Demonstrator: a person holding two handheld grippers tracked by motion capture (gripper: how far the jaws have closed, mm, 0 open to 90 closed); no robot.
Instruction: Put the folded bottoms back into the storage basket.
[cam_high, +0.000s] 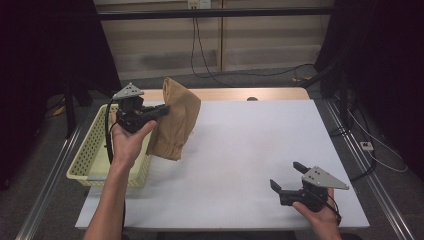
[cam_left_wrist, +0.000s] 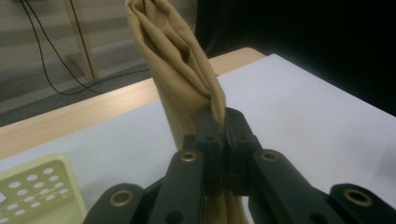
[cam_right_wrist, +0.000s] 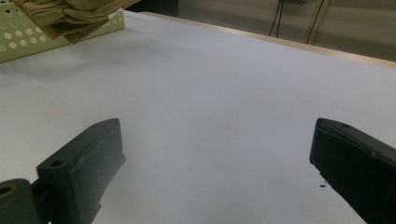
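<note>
We are pinching tan cloth (cam_high: 176, 117) in left claw (cam_high: 164, 110); right claw (cam_high: 289, 176) gaping idle; thin grip risking slip back toward basket (cam_high: 87, 150).

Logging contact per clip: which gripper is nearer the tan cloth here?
Left. The left gripper is shut on the tan cloth, holding it up beside the yellow basket. The right gripper sits open, apart from it, at the table's near right corner.

The tan cloth (cam_high: 176, 119) hangs bunched in soft vertical folds, lifted just right of the yellow basket (cam_high: 92, 150), bottom edge seemingly off the table.
</note>
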